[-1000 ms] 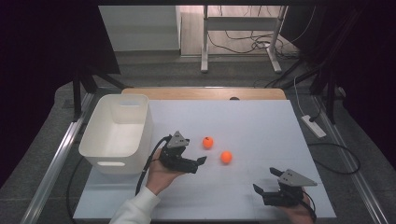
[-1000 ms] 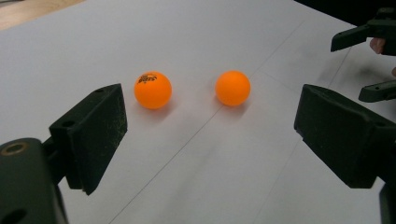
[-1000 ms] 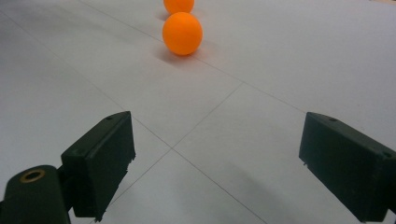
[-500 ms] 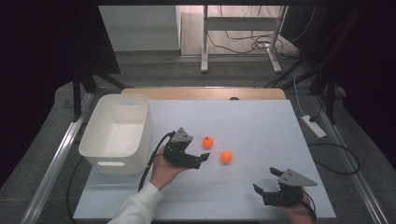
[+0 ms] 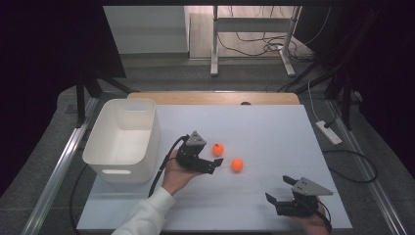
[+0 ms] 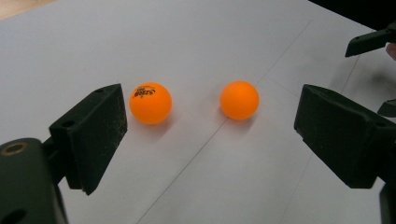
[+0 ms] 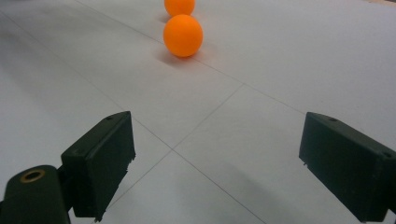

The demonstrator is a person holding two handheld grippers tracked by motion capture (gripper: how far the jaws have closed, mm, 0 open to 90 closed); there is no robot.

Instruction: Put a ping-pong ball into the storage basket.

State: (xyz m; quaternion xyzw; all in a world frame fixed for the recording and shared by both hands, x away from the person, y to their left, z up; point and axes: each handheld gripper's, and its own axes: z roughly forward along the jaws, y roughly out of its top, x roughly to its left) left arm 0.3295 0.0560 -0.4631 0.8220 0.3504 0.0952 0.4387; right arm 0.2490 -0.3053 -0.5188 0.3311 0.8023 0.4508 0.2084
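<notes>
With the left gripper (image 6: 210,135) jaws wide, we centre the printed ball (image 6: 150,103) between them, clear of the plain ball (image 6: 239,100), then close gently.

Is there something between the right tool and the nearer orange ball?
No. In the right gripper view, bare white table lies between the right tool and the nearer orange ball.

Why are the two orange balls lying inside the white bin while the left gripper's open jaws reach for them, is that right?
Not quite. The two orange balls lie on the table, outside the white bin, as the high view shows. The left gripper does reach for them with open jaws.
</notes>
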